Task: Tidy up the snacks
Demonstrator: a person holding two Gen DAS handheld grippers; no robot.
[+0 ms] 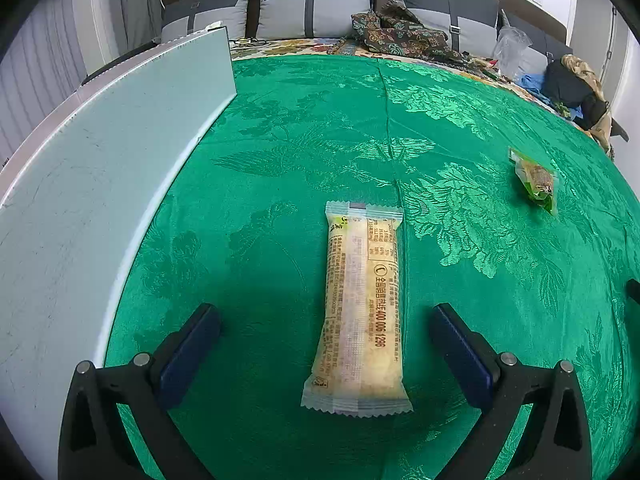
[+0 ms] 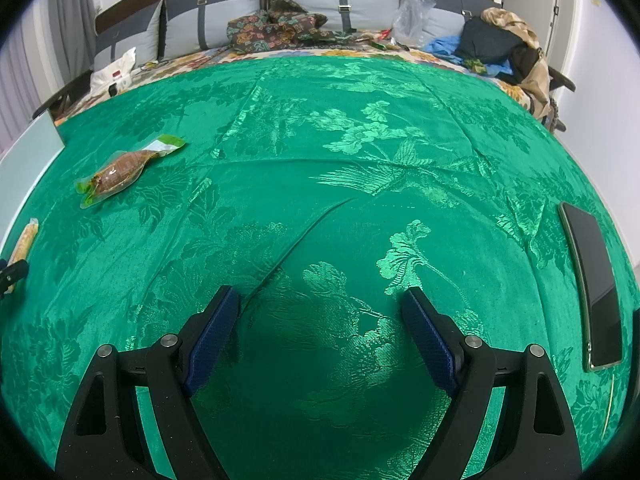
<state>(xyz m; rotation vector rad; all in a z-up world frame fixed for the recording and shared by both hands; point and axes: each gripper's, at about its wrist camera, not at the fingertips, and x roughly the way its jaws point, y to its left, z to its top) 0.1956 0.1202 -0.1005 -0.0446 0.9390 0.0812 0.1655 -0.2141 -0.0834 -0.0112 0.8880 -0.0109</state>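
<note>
A long pale yellow snack bar (image 1: 360, 308) in a clear printed wrapper lies flat on the green cloth, lengthwise between the fingers of my left gripper (image 1: 326, 316). That gripper stands wide open and its blue pads are well clear of the bar on both sides. A smaller green-edged pack with a brown snack (image 1: 538, 182) lies further off to the right; it also shows in the right wrist view at the left (image 2: 124, 172). My right gripper (image 2: 320, 300) is open over bare cloth with nothing between its fingers. An end of the yellow bar (image 2: 24, 244) peeks in at that view's left edge.
A pale grey-green board (image 1: 100, 184) lies along the left side of the green cloth (image 1: 460, 100). A dark phone (image 2: 592, 284) rests at the right edge of the cloth. Behind the cloth are cushions, patterned fabric (image 2: 276, 24), a plastic bag and piled clothes.
</note>
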